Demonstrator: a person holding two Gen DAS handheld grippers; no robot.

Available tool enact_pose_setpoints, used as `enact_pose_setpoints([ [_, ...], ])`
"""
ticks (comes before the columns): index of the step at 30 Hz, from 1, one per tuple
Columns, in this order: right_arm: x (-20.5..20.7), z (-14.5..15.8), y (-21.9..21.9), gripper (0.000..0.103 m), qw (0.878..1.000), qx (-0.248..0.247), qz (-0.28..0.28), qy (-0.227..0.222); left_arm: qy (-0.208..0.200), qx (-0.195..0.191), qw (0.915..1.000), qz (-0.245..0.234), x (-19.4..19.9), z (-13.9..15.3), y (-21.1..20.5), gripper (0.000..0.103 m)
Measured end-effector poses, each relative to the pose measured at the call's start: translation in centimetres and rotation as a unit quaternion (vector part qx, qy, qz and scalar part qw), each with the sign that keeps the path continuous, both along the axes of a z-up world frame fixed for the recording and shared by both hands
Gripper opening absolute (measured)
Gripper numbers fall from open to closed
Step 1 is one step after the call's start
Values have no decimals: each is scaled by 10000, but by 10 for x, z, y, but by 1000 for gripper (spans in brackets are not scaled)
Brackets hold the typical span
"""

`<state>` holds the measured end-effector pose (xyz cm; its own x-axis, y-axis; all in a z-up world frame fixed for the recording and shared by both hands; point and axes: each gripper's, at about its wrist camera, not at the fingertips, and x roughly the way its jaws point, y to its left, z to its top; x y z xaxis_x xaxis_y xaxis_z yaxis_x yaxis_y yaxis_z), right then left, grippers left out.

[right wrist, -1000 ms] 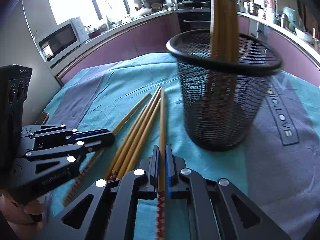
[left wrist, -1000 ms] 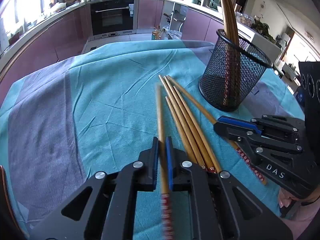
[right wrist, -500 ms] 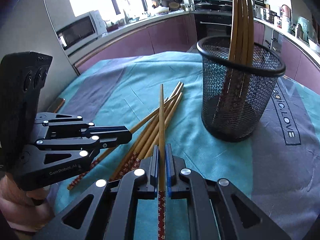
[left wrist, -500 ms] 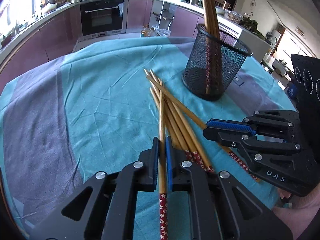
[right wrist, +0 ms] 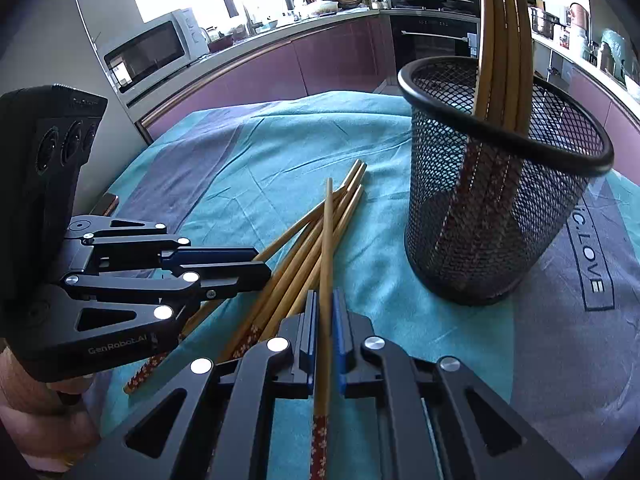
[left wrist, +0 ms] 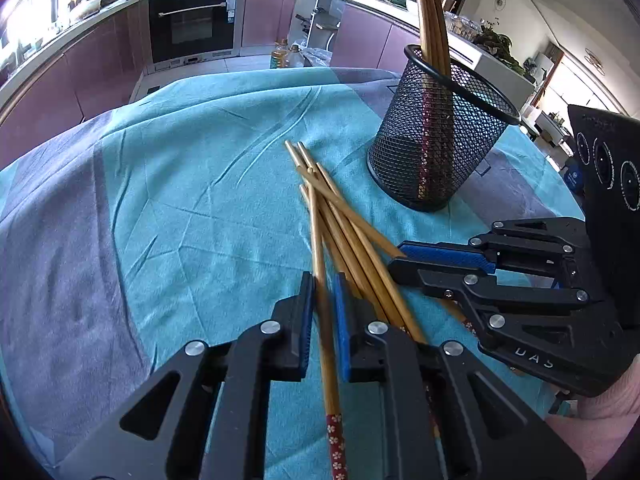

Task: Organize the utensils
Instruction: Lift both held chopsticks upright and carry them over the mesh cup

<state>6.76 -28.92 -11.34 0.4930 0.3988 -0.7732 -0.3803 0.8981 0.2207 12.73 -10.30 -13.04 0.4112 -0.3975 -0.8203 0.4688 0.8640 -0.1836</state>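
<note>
My left gripper (left wrist: 324,280) is opening its jaws; a bamboo chopstick (left wrist: 316,220) with a red flowered end lies between the pads, with a slim gap on the right side. Its tip rests on the loose chopsticks (left wrist: 360,240) on the teal cloth. My right gripper (right wrist: 325,300) is shut on another chopstick (right wrist: 328,232), which points over the same pile of chopsticks (right wrist: 296,264). A black mesh cup (left wrist: 436,152) stands upright beyond the pile, with several chopsticks (right wrist: 504,40) leaning inside it. The two grippers sit side by side, close together.
A teal and grey tablecloth (left wrist: 180,208) covers the round table. The mesh cup (right wrist: 492,216) stands right of the pile in the right wrist view. A small brown object (right wrist: 108,204) lies at the table's left edge. Kitchen cabinets and an oven stand behind.
The left jaws have parted slightly around their chopstick, whose tip now lies across the pile. The right gripper still clamps its chopstick and has tilted a little.
</note>
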Motion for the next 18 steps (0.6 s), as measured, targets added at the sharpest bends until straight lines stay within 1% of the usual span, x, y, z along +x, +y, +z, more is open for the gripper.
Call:
enact_pose_setpoints([
  [4, -7, 7, -6, 6, 9999, 70, -26, -136, -23, -11, 10000, 66, -1, 1, 1, 7],
  [8, -16, 21, -14, 6, 9993, 194, -32, -321, -107, -154, 9998, 55, -6, 11, 4, 7],
  [13, -26, 43, -24, 6, 9976, 341, -59, -601, -413, -367, 9985, 7, -17, 39, 7, 7],
  [18, -36, 63, -33, 6, 9950, 437, -109, -895, -728, -675, 9950, -49, -29, 73, 14, 7],
])
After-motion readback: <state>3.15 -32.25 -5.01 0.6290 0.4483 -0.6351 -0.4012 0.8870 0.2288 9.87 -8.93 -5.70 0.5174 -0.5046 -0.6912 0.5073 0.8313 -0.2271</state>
